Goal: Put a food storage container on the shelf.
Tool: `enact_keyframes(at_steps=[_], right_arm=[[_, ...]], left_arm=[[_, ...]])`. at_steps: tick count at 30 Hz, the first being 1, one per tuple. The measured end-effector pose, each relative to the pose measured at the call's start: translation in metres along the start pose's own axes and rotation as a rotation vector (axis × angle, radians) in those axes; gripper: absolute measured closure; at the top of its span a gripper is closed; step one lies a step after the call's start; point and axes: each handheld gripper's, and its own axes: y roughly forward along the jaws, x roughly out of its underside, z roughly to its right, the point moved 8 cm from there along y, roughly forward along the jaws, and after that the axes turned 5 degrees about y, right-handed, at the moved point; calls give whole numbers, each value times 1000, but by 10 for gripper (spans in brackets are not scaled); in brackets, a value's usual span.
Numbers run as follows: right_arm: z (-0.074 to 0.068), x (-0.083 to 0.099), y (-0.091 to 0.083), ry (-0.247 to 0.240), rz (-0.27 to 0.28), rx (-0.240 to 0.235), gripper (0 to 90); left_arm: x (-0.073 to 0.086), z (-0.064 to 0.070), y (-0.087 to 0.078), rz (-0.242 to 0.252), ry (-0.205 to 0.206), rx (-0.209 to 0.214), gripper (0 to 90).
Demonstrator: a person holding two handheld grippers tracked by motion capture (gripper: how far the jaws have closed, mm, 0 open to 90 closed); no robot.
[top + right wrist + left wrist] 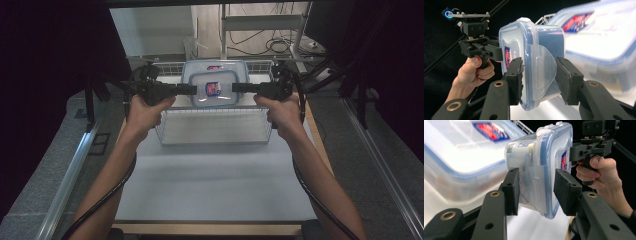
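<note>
Two grippers flank one small lidded container (214,89); the left gripper (536,192) has its jaws narrowed astride one side clasp, not clearly pressing; the right gripper (539,77) likewise astride the opposite clasp; beyond the jaws sits a larger container (215,67) in a wire basket (215,131).

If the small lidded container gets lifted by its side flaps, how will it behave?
The small container looks like rigid plastic, so it should probably keep its shape. Its side flap appears hinged and smooth, so a grip may slip or flex. Something sits inside it, so weight might shift.
</note>
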Motion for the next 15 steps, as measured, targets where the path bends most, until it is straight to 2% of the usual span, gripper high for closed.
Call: enact_keyframes(at_steps=[4, 7, 15], right_arm=[[0, -15, 2, 9, 7, 11, 580], [2, -24, 5, 14, 13, 17, 580], [12, -42, 14, 42, 28, 15, 580]], left_arm=[[-15, -7, 0, 14, -5, 1, 569], [-24, -13, 0, 23, -24, -2, 569], [-38, -29, 2, 63, -66, -13, 569]])
